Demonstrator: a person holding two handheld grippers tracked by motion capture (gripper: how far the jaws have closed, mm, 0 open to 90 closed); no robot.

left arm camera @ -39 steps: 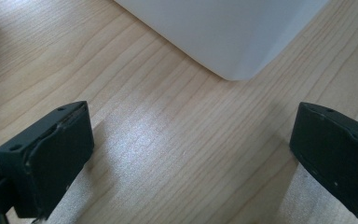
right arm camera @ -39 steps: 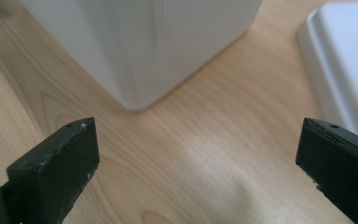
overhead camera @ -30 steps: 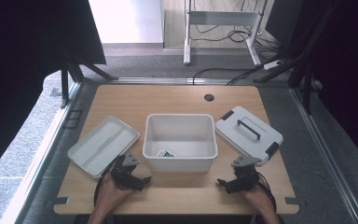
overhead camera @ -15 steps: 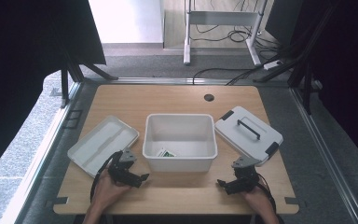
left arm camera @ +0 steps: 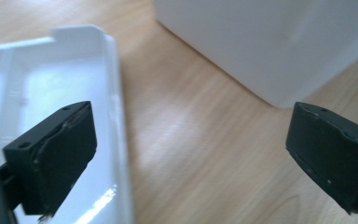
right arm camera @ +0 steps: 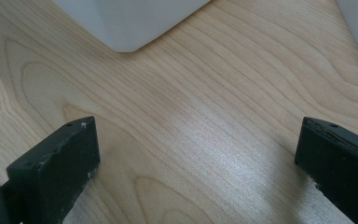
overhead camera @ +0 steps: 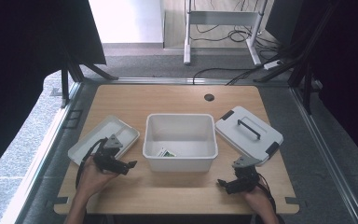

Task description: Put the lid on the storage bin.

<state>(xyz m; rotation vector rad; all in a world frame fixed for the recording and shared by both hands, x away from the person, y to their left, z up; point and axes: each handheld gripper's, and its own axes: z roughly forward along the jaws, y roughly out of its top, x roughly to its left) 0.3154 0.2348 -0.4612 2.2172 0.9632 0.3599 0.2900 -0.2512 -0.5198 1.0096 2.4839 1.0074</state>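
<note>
The wooden table (overhead camera: pixel 177 100) is sitting there with a little black hole (overhead camera: pixel 209 97) near its far edge, and behind it a white metal stand (overhead camera: pixel 221 18) is standing on the floor with black cables (overhead camera: pixel 235 35) lying underneath.

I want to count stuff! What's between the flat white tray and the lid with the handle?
The white bin, seen from the high view.

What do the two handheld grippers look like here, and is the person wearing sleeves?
Both the left gripper and the right gripper are black, each with two blocky black jaws with scuffed, worn edges. A grey three-cornered plate sits on top of each, and a black cable trails back toward the hand. The forearms show no sleeves.
</note>
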